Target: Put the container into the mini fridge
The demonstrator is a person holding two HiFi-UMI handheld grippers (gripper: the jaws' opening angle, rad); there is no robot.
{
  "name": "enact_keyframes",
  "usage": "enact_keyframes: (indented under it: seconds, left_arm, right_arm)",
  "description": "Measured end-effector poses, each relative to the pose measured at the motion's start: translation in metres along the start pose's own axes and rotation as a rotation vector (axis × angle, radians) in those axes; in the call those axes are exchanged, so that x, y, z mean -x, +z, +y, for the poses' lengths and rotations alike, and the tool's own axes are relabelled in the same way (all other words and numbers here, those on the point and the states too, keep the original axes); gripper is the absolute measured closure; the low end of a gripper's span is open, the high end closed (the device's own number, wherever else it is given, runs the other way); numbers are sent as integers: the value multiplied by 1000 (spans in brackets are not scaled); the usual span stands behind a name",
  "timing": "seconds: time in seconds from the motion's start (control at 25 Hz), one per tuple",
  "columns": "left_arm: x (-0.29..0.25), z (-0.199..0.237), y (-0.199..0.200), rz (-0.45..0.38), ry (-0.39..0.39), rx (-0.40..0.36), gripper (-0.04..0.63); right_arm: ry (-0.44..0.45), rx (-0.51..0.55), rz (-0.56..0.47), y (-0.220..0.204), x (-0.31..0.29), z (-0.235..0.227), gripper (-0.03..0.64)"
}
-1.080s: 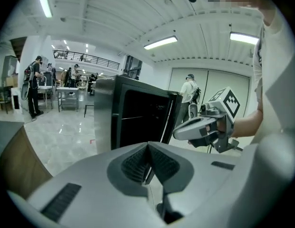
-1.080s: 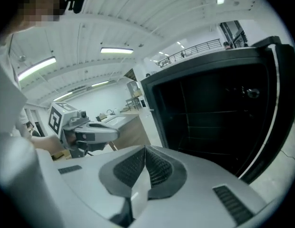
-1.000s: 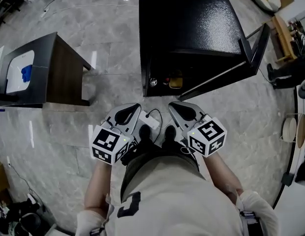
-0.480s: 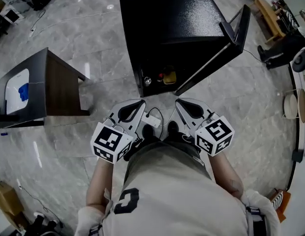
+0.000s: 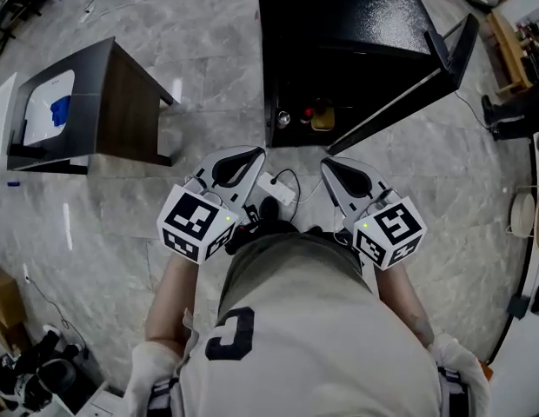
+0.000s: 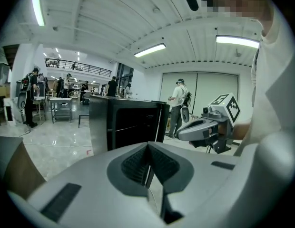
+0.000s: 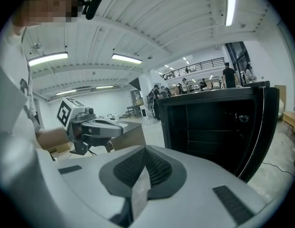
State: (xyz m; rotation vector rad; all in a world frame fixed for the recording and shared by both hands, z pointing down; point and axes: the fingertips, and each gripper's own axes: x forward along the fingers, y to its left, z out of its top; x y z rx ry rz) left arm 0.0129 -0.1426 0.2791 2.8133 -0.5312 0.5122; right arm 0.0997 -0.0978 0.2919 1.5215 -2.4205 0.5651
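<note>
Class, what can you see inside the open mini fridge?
Near the front of the mini fridge, low down, are a yellow container, a small red thing and a round silvery object. From above, the fridge's black top covers the rest.

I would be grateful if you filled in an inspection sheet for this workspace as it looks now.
Surface: grey tiled floor.
Job's things: black fridge with its door open; small silver, red and yellow things low inside, too small to name.
Clutter: dark side table left of the fridge, bearing a white thing with something blue on it.
Grippers: left hand-held gripper and right hand-held gripper both shut and empty, side by side before the fridge.
Cables: white box with a black cable on the floor between the grippers.
Surroundings: people standing in an open hall.
</note>
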Motion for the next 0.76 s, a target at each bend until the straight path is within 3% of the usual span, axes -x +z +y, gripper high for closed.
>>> enact_keyframes:
  seconds: [0.28, 0.56, 0.76]
  left_arm:
    - [-6, -49, 8, -26, 75, -10, 541]
    - [-29, -150, 13, -46, 58, -12, 541]
    - [-44, -184, 15, -35, 88, -42, 541]
  right_arm:
    - [69, 24, -40, -11, 46, -7, 588]
    - [85, 23, -65, -34, 121, -27, 588]
    - [89, 7, -61, -54, 162, -47, 588]
